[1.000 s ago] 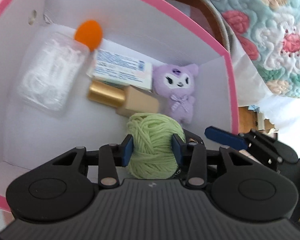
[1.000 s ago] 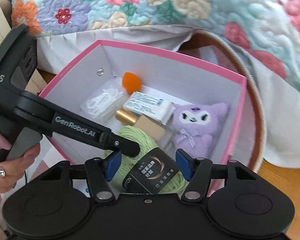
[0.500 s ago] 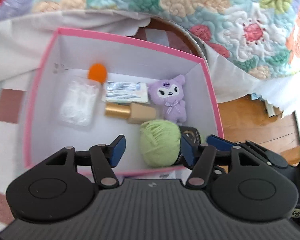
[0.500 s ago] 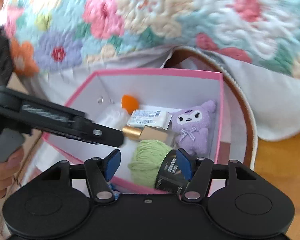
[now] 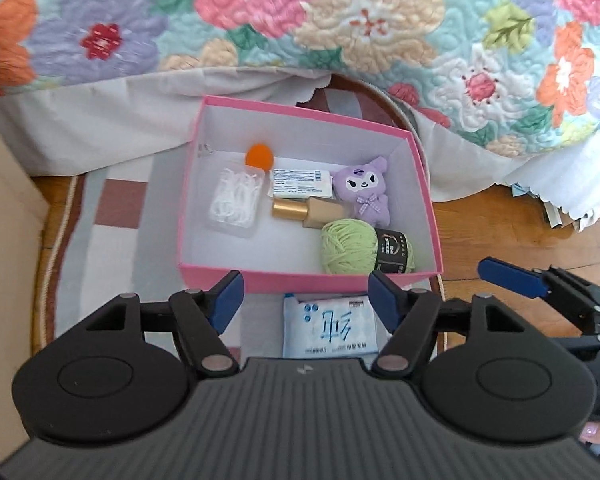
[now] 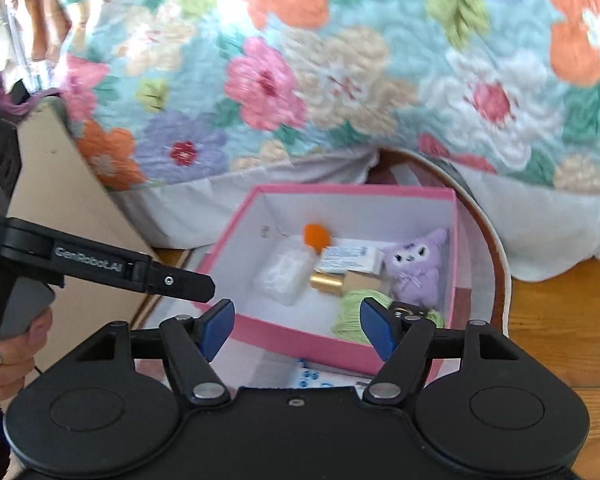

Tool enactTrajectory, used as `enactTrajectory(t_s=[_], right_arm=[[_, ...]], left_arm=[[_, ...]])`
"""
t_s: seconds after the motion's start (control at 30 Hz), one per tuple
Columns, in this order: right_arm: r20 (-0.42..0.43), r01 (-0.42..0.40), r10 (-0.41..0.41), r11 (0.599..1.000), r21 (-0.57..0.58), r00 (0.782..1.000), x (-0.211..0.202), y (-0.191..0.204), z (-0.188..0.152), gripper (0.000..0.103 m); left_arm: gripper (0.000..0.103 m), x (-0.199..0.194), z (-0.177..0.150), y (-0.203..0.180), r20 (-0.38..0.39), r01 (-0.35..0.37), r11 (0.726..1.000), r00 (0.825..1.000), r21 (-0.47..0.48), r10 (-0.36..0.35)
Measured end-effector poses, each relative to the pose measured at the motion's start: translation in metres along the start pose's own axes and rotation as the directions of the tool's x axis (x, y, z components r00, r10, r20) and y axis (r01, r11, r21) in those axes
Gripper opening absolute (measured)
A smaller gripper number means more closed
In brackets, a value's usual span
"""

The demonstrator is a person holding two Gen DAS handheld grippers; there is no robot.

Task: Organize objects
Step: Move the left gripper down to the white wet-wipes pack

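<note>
Both the left gripper (image 5: pixel 306 296) and the right gripper (image 6: pixel 296 326) are opening their fingers, holding nothing. The green yarn (image 5: pixel 350 246) is lying at the lower right of the pink box (image 5: pixel 300 276), its black label unreadable. "GenRobot.AI" is showing at left in the right view.

Left gripper (image 5: pixel 306 300) and right gripper (image 6: pixel 296 330) point downward, jaws opening with nothing between them.
</note>
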State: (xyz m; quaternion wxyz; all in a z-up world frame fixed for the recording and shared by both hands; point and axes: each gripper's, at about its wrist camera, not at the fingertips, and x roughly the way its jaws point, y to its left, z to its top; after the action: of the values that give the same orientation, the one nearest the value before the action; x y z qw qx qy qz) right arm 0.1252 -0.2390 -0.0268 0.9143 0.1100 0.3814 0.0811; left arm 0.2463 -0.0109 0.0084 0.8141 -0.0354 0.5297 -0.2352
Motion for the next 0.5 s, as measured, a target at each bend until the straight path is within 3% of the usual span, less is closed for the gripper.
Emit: enactTrajectory(t_s=[0.3,0.4,0.5], right_arm=[[-0.01,0.0,-0.002,0.98,-0.201,1.0,-0.058,0.056,-0.01,0.075],[0.059,0.052,-0.037,0.959,-0.277,0.998,-0.077,0.066,-0.024,0.075],[0.076,0.074,-0.051,0.936,-0.343,0.996,-0.085,0.073,-0.035,0.076]], left_arm=[[0.071,-0.073,-0.03,0.003,0.072,-0.028,0.999,0.997,0.034,0.025],[0.076,-0.084,-0.052,-0.002,0.12,-0.015,0.996,0.993,0.084,0.005],[0.076,-0.087,-0.065,-0.004,0.139,-0.007,0.997,0.99,0.078,-0.004]])
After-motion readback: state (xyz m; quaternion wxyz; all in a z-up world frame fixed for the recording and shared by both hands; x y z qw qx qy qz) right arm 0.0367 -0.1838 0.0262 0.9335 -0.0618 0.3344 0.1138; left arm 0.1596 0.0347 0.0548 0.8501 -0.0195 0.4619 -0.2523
